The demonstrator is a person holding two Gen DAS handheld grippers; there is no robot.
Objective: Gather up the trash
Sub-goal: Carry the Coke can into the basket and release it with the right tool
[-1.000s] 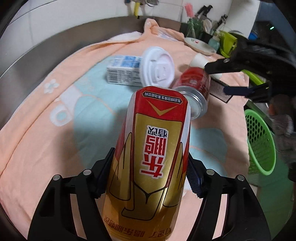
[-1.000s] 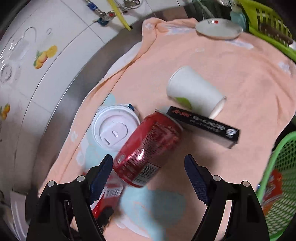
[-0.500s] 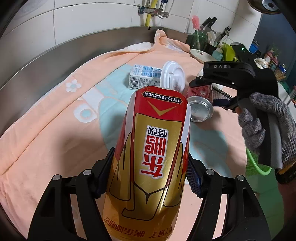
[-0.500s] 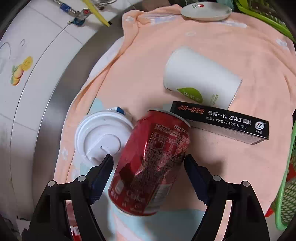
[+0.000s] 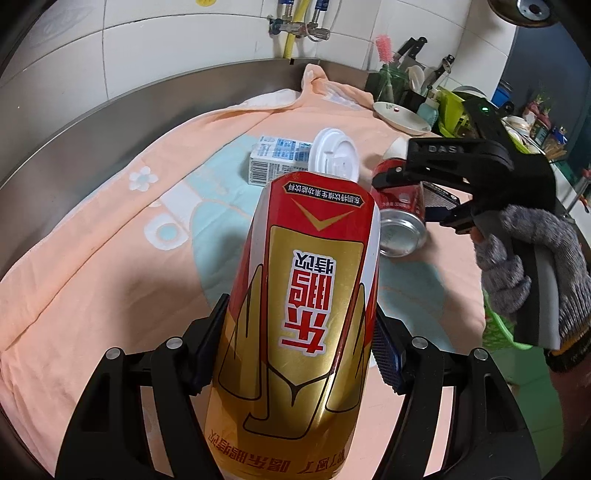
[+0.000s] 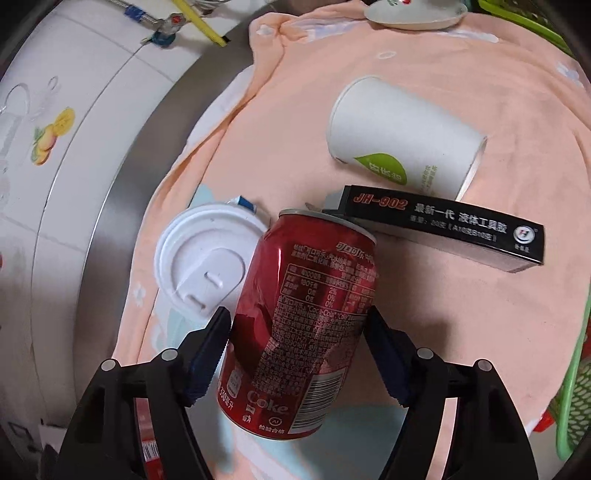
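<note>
My left gripper (image 5: 299, 326) is shut on a gold and red drink can (image 5: 306, 288), held upright above the peach towel (image 5: 92, 258). A dented red cola can (image 6: 306, 314) lies on its side on the towel. My right gripper (image 6: 297, 321) straddles it, and its jaws are closing with both blue pads touching the can's sides. In the left wrist view the right gripper (image 5: 402, 197) sits over the cola can (image 5: 400, 225), held by a grey gloved hand (image 5: 535, 266).
Around the cola can lie a white plastic lid (image 6: 207, 262), a milk carton (image 5: 273, 158), a tipped paper cup (image 6: 402, 140) and a black box (image 6: 443, 225). A green basket (image 6: 576, 398) hangs at the right edge. A plate (image 6: 413, 14) and a dish rack stand behind.
The right gripper has come down around the red cola can and its jaws have narrowed onto it. The left gripper has drawn back a little with the gold can still held.
</note>
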